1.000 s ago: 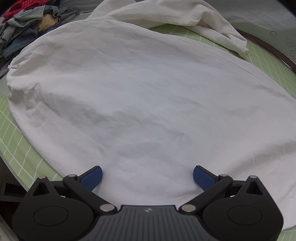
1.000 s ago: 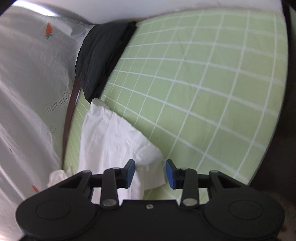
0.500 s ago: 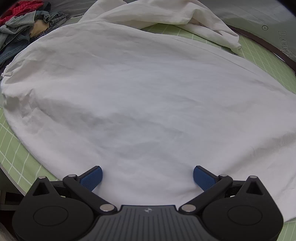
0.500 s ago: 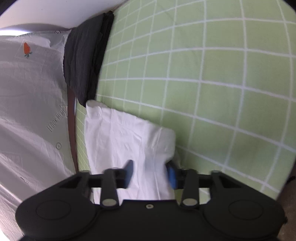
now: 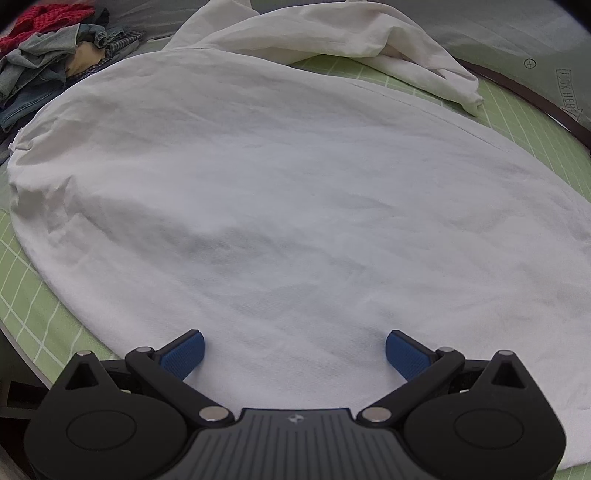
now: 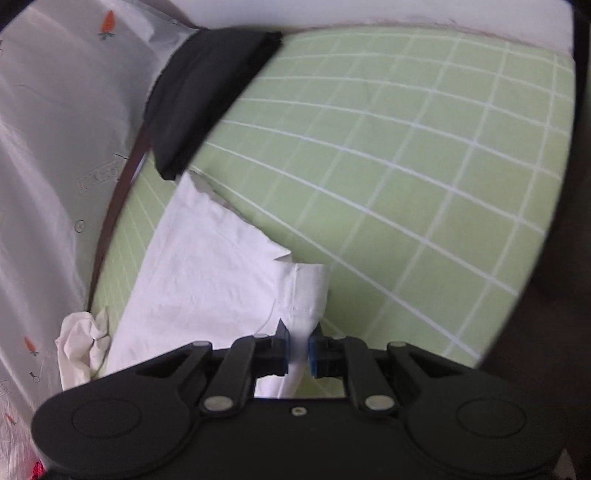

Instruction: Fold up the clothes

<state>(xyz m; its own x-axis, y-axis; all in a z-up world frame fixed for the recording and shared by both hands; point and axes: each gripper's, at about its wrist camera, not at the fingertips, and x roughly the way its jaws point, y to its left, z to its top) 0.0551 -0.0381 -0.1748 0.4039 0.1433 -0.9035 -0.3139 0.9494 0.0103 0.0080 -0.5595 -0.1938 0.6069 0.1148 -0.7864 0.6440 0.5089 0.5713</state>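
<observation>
Your right gripper [image 6: 297,349] has its blue pads [image 6: 283,347] pinched on a folded, hemmed corner of the white garment [image 6: 207,273]; its jaws have just been closing, and only a thin strip of white cloth shows between them. From that corner the cloth runs toward ten o'clock across the green grid mat [image 6: 406,177], narrowing to a tip that ends just short of a folded black garment [image 6: 199,96] at eleven o'clock. A crumpled white wad [image 6: 83,339] sits at nine o'clock, right at the mat's dark edge, with a grey plastic sheet printed with small carrots [image 6: 55,129] beyond it.

Your left gripper [image 5: 294,349] has its jaws spread wide, the two blue pads [image 5: 184,352] well apart, holding nothing. They hang over the near edge of the white garment [image 5: 295,203], which lies spread broad and mostly flat over the mat, filling most of the left wrist view. At twelve to one o'clock a rumpled, bunched part of it [image 5: 332,33] is thrown back on itself. At ten to eleven o'clock, past the cloth's far edge, you have a heap of other clothes [image 5: 48,59], denim, red and yellowish pieces. Green mat [image 5: 26,295] shows at eight o'clock.
</observation>
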